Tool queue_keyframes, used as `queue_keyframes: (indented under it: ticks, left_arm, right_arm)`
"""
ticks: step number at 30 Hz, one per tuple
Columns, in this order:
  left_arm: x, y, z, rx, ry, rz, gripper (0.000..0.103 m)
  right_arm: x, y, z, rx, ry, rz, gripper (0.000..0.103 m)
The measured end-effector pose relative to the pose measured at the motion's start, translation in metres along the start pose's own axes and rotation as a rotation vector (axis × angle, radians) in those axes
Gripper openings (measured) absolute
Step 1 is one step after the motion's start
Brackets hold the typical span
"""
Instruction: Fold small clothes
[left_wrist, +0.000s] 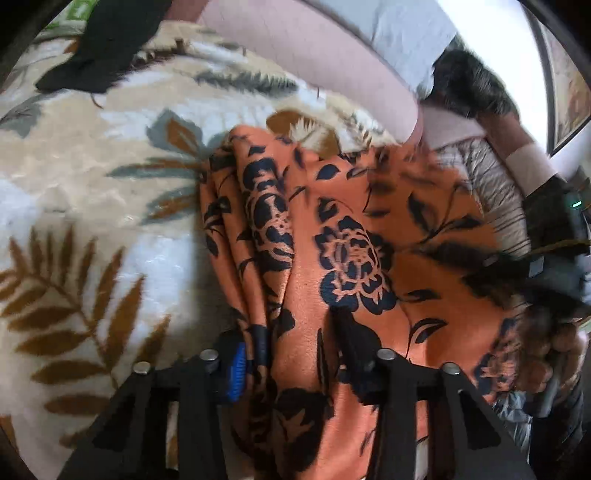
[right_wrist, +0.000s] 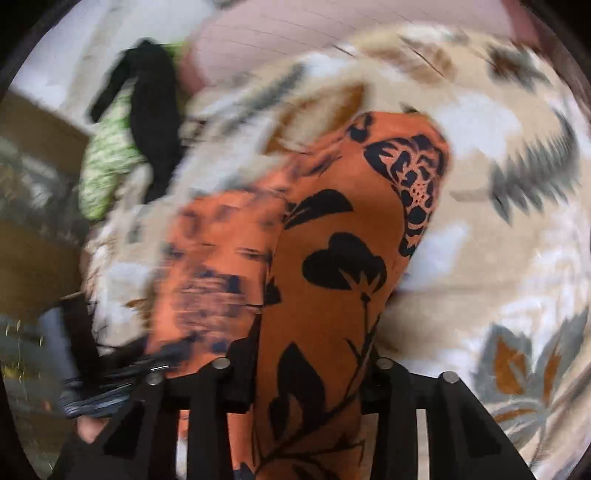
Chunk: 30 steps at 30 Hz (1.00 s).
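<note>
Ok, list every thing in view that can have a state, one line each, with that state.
Orange cloth with black flower print: bunched into folds, lying on the blanket, between both grippers' jaws.
Left gripper: shut on the orange cloth.
Right gripper: shut on the orange cloth.
Black garment: crumpled, unfolded, at the blanket's far edge.
Green-and-white patterned cloth: crumpled beside the black garment.
Cream leaf-print fleece blanket: spread flat.

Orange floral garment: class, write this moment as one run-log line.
stage: folding | orange floral garment: bunched on leaf-print blanket | left gripper: garment between fingers | right gripper: same | black clothing: untouched
</note>
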<state>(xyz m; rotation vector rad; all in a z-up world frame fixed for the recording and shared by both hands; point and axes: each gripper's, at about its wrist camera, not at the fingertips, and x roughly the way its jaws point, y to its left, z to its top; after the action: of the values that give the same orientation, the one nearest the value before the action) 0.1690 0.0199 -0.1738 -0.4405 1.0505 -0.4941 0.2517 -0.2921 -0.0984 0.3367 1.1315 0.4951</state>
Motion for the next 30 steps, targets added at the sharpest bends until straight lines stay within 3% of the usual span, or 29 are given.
queue_keyframes:
  ticks: [3,7,10,12,13,14,15,16,18,19,21,23,26,28,30]
  left_arm:
    - [-0.05,-0.003,-0.002,-0.007,-0.126,-0.034,0.04]
    - [-0.136,-0.028,0.012,0.059,-0.312,-0.008,0.04]
    - [-0.147,-0.049,0.025,0.134,-0.298,0.023,0.045]
    - [-0.124,-0.06,0.029,0.189,-0.254,0.069,0.051]
    - [-0.1,-0.059,0.03,0.188,-0.213,0.091,0.053]
    - [-0.081,-0.056,0.029,0.181,-0.179,0.1,0.053]
    - [-0.059,-0.049,0.027,0.176,-0.14,0.111,0.053]
    - [-0.024,-0.04,0.022,0.156,-0.065,0.17,0.053]
    - [0.006,-0.027,0.013,0.123,0.021,0.228,0.053]
    - [0.006,-0.021,0.007,0.094,0.003,0.201,0.053]
    - [-0.006,-0.022,0.007,0.093,-0.039,0.19,0.053]
    - [-0.024,-0.027,0.009,0.125,-0.073,0.171,0.054]
    - [-0.039,-0.031,0.013,0.164,-0.125,0.186,0.065]
    - [-0.04,-0.014,0.021,0.106,-0.099,0.16,0.065]
    - [-0.027,-0.005,0.029,0.069,-0.074,0.149,0.064]
  right_arm:
    - [-0.041,0.054,0.009,-0.083,-0.097,0.107,0.035]
    - [-0.096,0.11,0.015,-0.166,-0.215,0.273,0.035]
    - [-0.115,0.088,0.014,-0.097,-0.268,0.414,0.034]
    - [-0.109,0.051,0.01,-0.024,-0.283,0.449,0.035]
    - [-0.092,0.026,0.009,0.032,-0.247,0.491,0.035]
    - [-0.077,0.002,0.006,0.078,-0.225,0.487,0.036]
    - [-0.057,-0.03,-0.003,0.129,-0.225,0.403,0.038]
    - [-0.041,-0.05,-0.01,0.16,-0.212,0.328,0.041]
    - [-0.002,-0.091,-0.028,0.253,-0.109,0.162,0.063]
    - [0.011,-0.106,-0.039,0.278,-0.055,0.073,0.063]
    - [0.004,-0.109,-0.047,0.247,-0.089,0.113,0.063]
    - [-0.019,-0.095,-0.043,0.183,-0.153,0.099,0.065]
    - [-0.048,-0.071,-0.029,0.078,-0.228,0.06,0.069]
    - [-0.056,-0.054,-0.021,0.055,-0.249,0.078,0.071]
    - [-0.059,-0.033,-0.023,0.025,-0.224,0.155,0.071]
